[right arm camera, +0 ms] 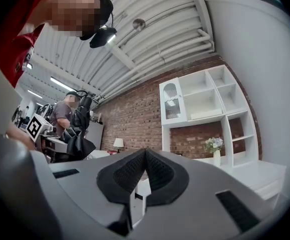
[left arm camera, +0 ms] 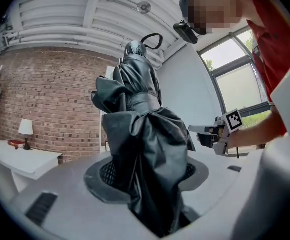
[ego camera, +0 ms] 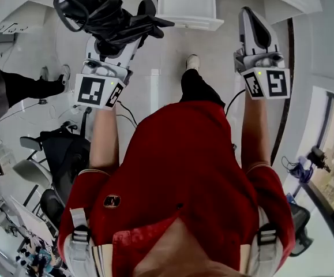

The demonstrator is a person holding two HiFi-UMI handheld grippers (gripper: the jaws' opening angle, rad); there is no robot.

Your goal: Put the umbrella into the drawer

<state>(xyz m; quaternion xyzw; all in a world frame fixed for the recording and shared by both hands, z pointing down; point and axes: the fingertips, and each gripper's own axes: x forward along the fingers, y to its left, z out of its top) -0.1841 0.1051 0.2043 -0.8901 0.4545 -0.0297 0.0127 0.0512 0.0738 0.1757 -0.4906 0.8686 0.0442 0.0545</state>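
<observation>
Where the umbrella [ego camera: 112,16] is: clamped in the left gripper [ego camera: 119,42] and held up in the air, left of the drawer [ego camera: 190,22] in the head view, not inside it.
Umbrella: black and folded, its fabric bunched and loose; a band [left arm camera: 145,103] wraps its middle, and a cord loop [left arm camera: 152,38] sits at the end farthest from the gripper.
Left gripper: jaws closed on the umbrella's lower fabric, which fills the gap between the pads.
Right gripper [right arm camera: 145,170]: jaws shut with the pads meeting and nothing between them; held up to the right of the drawer, well apart from the umbrella.
Drawer: white, pulled out, ahead of the person and between the two grippers in the head view.
Person: red shirt [ego camera: 184,178], standing, one shoe [ego camera: 192,62] on the pale floor [ego camera: 213,51] just short of the drawer.
Background: brick wall [right arm camera: 134,114]; white shelf unit [right arm camera: 205,99] with a vase of flowers [right arm camera: 215,151] beside it; a small lamp [left arm camera: 25,128] on a white worktop [left arm camera: 32,161].
</observation>
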